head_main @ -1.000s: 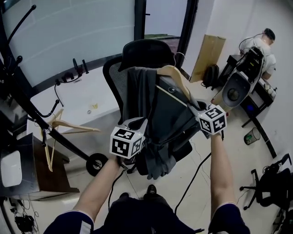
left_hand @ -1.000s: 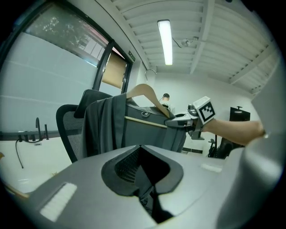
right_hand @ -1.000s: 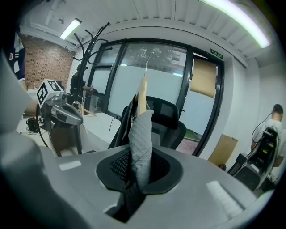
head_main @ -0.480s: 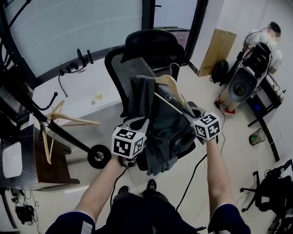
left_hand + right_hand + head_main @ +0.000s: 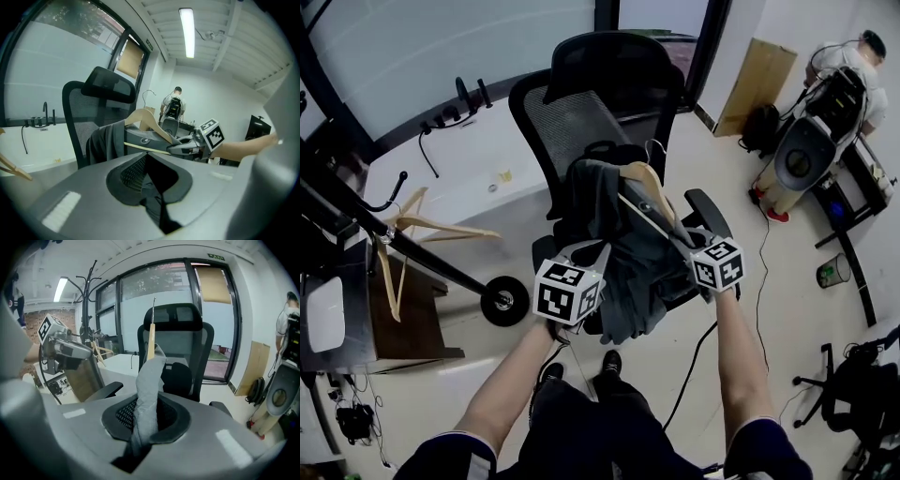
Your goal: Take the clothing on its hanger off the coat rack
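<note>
The dark grey garment (image 5: 623, 258) on its pale wooden hanger (image 5: 649, 186) is off the black coat rack (image 5: 422, 260), which stands well apart at the left with bare wooden hangers (image 5: 398, 230) on it. The garment is held over the black mesh office chair (image 5: 581, 117). The left tool (image 5: 157, 187) is clamped on a dark fold of the garment, and the right tool (image 5: 140, 425) pinches a grey fold at the hanger's end. The step in hand looks like carrying the load clear and setting it down. To do it well, both grips should hold firm. The hands should travel together so the hanger stays level and the cloth cannot slide off, and the thin metal hook (image 5: 654, 146) should stay clear of the chair's headrest.
</note>
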{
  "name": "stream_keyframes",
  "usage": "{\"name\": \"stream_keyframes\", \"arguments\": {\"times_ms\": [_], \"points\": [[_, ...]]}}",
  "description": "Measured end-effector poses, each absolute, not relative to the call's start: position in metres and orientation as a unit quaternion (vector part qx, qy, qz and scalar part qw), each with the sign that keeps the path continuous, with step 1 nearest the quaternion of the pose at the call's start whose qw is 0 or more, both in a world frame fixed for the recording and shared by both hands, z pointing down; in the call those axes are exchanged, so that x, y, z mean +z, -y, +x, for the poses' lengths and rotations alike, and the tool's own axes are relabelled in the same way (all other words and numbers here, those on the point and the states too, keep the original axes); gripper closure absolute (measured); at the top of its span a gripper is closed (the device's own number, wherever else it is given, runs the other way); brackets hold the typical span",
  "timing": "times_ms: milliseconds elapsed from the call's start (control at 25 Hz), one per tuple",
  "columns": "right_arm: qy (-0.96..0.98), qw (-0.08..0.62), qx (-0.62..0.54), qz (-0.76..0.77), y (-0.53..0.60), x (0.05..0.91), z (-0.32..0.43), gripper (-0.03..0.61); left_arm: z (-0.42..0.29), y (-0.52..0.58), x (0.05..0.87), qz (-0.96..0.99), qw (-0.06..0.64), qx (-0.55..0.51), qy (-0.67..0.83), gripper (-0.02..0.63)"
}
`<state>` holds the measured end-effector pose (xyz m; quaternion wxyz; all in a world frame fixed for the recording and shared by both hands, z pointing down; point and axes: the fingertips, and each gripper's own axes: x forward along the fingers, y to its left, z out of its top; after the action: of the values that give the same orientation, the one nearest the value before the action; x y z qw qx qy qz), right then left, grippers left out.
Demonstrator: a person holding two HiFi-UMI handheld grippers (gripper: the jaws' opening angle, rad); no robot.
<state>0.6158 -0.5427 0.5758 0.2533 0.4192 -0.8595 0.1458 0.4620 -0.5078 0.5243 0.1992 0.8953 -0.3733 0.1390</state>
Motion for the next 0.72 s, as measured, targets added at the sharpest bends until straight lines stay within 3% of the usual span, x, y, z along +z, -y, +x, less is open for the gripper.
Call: {"name": "stream_keyframes", "arguments": {"times_ms": [440, 720], "points": [[0.842, 0.241, 0.21, 0.434, 0.539, 0.683, 0.61, 0.551, 0.465, 0.503, 0.583, 0.879, 0.237, 0.165, 0.379, 0.601], [0.83, 0.27, 0.227, 0.431, 0.544, 0.732, 0.604, 0.548, 0.474, 0.499, 0.602, 0.873, 0.255, 0.168, 0.381, 0.601]]}}
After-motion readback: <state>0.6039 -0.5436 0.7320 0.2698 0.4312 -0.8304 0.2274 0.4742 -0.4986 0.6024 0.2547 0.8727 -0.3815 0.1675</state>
